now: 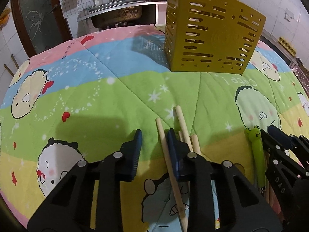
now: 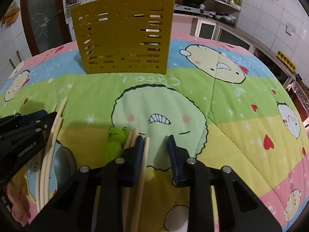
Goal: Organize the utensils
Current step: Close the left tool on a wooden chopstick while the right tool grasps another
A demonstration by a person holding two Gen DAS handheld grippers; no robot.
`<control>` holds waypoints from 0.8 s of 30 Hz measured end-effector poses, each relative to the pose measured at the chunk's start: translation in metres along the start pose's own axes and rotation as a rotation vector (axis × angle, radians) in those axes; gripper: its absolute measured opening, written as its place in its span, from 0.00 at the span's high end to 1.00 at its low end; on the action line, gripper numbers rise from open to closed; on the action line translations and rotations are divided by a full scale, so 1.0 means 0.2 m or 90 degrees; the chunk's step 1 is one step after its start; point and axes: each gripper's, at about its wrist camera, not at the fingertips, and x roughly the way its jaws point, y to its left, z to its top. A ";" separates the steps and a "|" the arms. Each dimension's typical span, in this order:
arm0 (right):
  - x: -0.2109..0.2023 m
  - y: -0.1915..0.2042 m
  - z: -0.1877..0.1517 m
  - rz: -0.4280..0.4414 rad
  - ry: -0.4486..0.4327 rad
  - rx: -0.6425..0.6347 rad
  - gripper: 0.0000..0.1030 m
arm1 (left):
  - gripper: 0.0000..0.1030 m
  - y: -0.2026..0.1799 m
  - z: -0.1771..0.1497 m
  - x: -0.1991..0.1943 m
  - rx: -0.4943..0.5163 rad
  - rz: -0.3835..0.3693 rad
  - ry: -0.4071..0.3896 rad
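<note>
Kitchen shelves, a steel sink (image 1: pixel 115 13) and a stove (image 2: pixel 193 5) line the tiled walls behind a bench covered by a cartoon-print quilt (image 1: pixel 96 89) in pink, blue, green and yellow bands. A yellow slotted utensil holder (image 1: pixel 210 36) stands upright on the quilt, well ahead of both tools and apart from them.

The left hand-held gripper (image 1: pixel 154 145) points down at the quilt with its jaws partly apart. One wooden chopstick (image 1: pixel 170 166) lies in the gap, close against the inner face of the right finger (image 1: pixel 174 154); the left finger (image 1: pixel 135 154) stands clear of it, so nothing is clamped. More wooden chopsticks (image 1: pixel 185 131) lie just beyond and under that right finger.

The right hand-held gripper (image 2: pixel 155 147) is likewise partly apart. A pale chopstick (image 2: pixel 143 166) runs along the inner face of its left finger (image 2: pixel 138 154), while the right finger (image 2: pixel 176 158) is not touching it. Further chopsticks (image 2: pixel 130 139) lie just outside the left finger, and beside them, to the left, rests a green frog-headed utensil (image 2: pixel 115 143). From the left tool's view the same green piece sits off to the right, just beside the other gripper. Farther left of the right tool, curved pale chopsticks (image 2: pixel 52 141) lie next to the left gripper's black body.
</note>
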 end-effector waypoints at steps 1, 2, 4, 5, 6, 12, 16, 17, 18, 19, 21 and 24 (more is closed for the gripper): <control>0.00 0.00 0.00 0.002 -0.001 0.003 0.77 | 0.77 0.00 0.00 0.00 0.000 -0.002 -0.001; 0.01 -0.01 0.01 0.004 -0.001 0.007 0.79 | 0.80 0.00 0.01 0.01 -0.001 -0.004 -0.001; 0.01 -0.01 0.02 0.008 -0.003 0.010 0.85 | 0.83 0.01 0.01 0.01 -0.005 -0.009 -0.001; 0.01 -0.02 0.03 0.011 -0.004 0.014 0.91 | 0.86 0.01 0.02 0.01 -0.007 -0.011 -0.001; 0.01 -0.03 0.03 0.018 -0.004 0.021 0.92 | 0.90 0.01 0.02 0.01 -0.008 -0.012 -0.002; 0.01 -0.08 0.05 0.049 -0.010 0.052 0.94 | 0.92 0.00 0.03 0.00 -0.004 -0.008 -0.016; -0.03 -0.12 0.07 0.047 -0.035 0.061 0.94 | 0.94 0.01 0.03 -0.03 -0.005 -0.011 -0.028; -0.04 -0.13 0.08 0.048 -0.038 0.065 0.95 | 0.96 0.01 0.03 -0.04 -0.006 -0.013 -0.034; -0.05 -0.14 0.08 0.051 -0.045 0.071 0.95 | 0.96 0.01 0.03 -0.06 -0.007 -0.014 -0.040; -0.07 -0.16 0.09 0.052 -0.053 0.075 0.95 | 0.96 0.02 0.04 -0.07 -0.007 -0.014 -0.044; -0.10 -0.18 0.11 0.056 -0.074 0.083 0.95 | 0.96 0.02 0.06 -0.10 -0.006 -0.015 -0.059; -0.16 -0.20 0.14 0.062 -0.101 0.083 0.95 | 0.96 0.02 0.08 -0.17 -0.010 -0.029 -0.087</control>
